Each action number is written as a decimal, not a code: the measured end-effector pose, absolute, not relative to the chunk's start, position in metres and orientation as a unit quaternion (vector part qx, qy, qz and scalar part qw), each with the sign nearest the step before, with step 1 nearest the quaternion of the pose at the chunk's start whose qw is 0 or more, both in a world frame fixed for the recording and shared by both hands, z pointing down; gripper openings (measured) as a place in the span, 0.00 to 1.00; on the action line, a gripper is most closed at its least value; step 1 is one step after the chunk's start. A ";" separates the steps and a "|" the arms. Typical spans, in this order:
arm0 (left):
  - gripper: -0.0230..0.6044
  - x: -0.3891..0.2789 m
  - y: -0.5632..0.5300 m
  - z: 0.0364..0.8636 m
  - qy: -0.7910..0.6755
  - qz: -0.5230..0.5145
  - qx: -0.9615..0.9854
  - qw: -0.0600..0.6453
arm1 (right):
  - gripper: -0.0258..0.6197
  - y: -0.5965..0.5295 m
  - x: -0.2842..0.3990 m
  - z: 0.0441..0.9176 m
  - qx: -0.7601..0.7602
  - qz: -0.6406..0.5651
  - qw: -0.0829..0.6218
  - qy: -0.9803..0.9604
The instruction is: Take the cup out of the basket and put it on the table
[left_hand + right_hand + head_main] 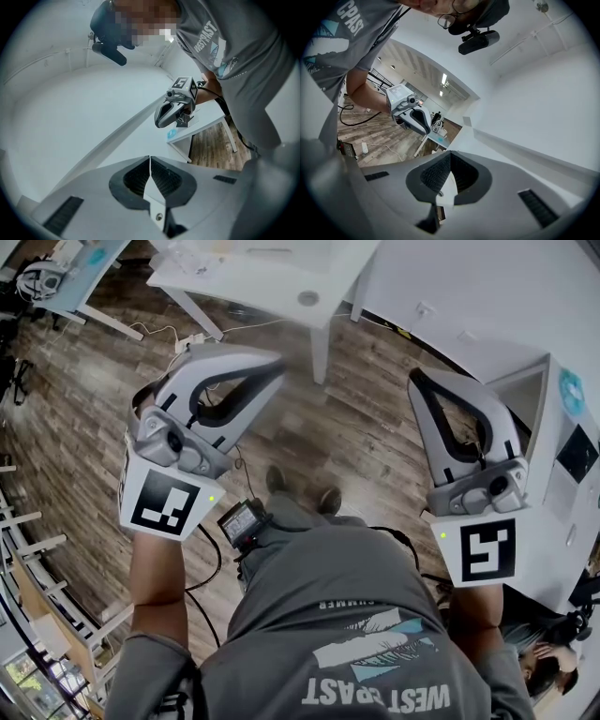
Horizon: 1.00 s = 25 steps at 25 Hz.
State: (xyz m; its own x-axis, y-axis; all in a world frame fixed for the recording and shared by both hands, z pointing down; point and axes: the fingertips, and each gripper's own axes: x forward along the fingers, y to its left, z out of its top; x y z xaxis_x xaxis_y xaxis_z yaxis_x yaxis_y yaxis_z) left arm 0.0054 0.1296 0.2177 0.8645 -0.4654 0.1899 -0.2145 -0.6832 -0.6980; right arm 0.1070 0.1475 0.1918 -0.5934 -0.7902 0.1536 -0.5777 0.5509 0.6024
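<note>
A wooden floor (84, 399) spreads below both grippers, with a white table (262, 282) ahead of them. The left gripper (277, 362) and right gripper (417, 381) are held side by side, each with jaws pressed together on nothing. No view shows the cup or basket.

Two grippers: left gripper (274, 362) centre left, right gripper (418, 381) centre right. Two marker cubes: left cube (159, 502), right cube (487, 551). Two benches: white bench (253, 277) top centre, second bench (80, 273) upper left. Two shoes (275, 479) at centre.
</note>
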 end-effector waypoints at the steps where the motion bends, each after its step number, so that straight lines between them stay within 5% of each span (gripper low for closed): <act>1: 0.07 0.008 0.130 0.215 0.188 -0.178 -0.900 0.351 | 0.06 0.148 0.107 0.192 0.398 -0.257 0.209 -0.856; 25: 0.07 -0.045 0.031 0.243 0.172 -0.190 -0.904 0.341 | 0.06 0.009 0.035 0.199 0.426 -0.230 0.218 -0.847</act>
